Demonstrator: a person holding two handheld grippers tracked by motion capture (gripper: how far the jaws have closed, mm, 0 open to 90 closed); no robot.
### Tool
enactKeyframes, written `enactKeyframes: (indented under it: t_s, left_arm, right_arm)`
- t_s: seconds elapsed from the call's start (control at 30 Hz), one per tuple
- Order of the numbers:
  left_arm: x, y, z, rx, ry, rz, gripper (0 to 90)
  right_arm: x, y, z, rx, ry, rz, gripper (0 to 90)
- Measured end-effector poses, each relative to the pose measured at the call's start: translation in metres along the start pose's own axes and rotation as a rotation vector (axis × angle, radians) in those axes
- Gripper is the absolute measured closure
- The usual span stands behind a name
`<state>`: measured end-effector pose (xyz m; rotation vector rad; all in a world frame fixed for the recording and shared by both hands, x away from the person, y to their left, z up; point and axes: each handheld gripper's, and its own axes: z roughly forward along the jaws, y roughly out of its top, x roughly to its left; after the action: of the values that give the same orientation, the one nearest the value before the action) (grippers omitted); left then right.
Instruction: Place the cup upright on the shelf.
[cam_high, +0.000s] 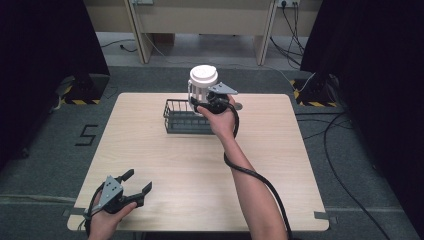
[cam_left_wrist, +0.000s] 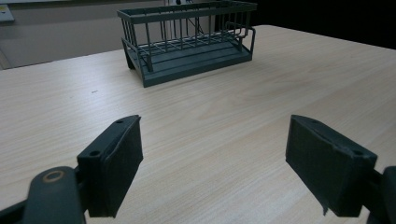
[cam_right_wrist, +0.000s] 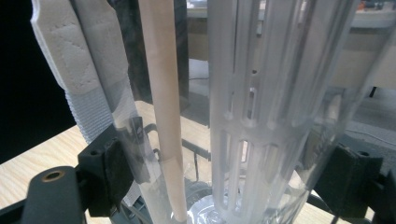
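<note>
Left gripper (cam_high: 136, 182): at the near left corner of the table (cam_high: 280, 165), held low in the person's left hand (cam_high: 107, 220); jaws spread wide with nothing between them. Its own view shows bare light wood between both black pads (cam_left_wrist: 119, 163).

Table: light wood-grain top, square, on a grey floor.

Wire basket (cam_high: 181, 117): dark grey-green, rectangular, standing on the far middle of the table; seen across the tabletop in the left gripper view (cam_left_wrist: 187, 39).

Right gripper (cam_high: 206, 102): raised over the basket's right end, held by the person's right hand (cam_high: 222, 120); jaws clamped on either side of a clear container.

Clear container (cam_high: 201, 87): cylindrical, upright, white lid on top, held above the basket's right end. The right gripper view shows its transparent wall (cam_right_wrist: 140, 154), a slotted white inner column (cam_right_wrist: 252, 93), a pale stick (cam_right_wrist: 163, 107) and white quilted strips (cam_right_wrist: 79, 65) inside.

Black cable (cam_high: 260, 180): trails from the right gripper along the forearm.
</note>
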<state>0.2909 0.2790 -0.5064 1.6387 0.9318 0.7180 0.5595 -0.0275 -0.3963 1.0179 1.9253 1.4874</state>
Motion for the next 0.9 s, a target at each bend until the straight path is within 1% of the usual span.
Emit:
enactKeyframes:
  t_s: [0.33,0.37,0.4,0.73,0.77,0.9]
  left_arm:
    - [0.000,0.000,0.000,0.000,-0.004,-0.001,18.1]
    - [0.000,0.000,0.000,0.000,-0.004,-0.001,18.1]
    - [0.000,0.000,0.000,0.000,-0.004,-0.001,18.1]
    - [0.000,0.000,0.000,-0.002,-0.005,0.000,18.1]
    - [0.000,0.000,0.000,-0.002,-0.005,0.000,18.1]
    - [0.000,0.000,0.000,-0.002,-0.006,-0.001,18.0]
  right_arm:
    - [0.001,0.000,0.009,0.001,-0.011,0.011,18.4]
    - [0.002,0.000,0.010,0.001,-0.008,0.019,18.4]
    - [0.001,0.000,0.012,0.000,-0.010,0.013,18.4]
    - [-0.001,-0.002,0.021,0.014,-0.025,0.022,18.4]
    - [0.000,-0.003,0.022,0.017,-0.026,0.030,18.4]
    - [-0.002,-0.007,0.027,0.032,-0.034,0.025,18.4]
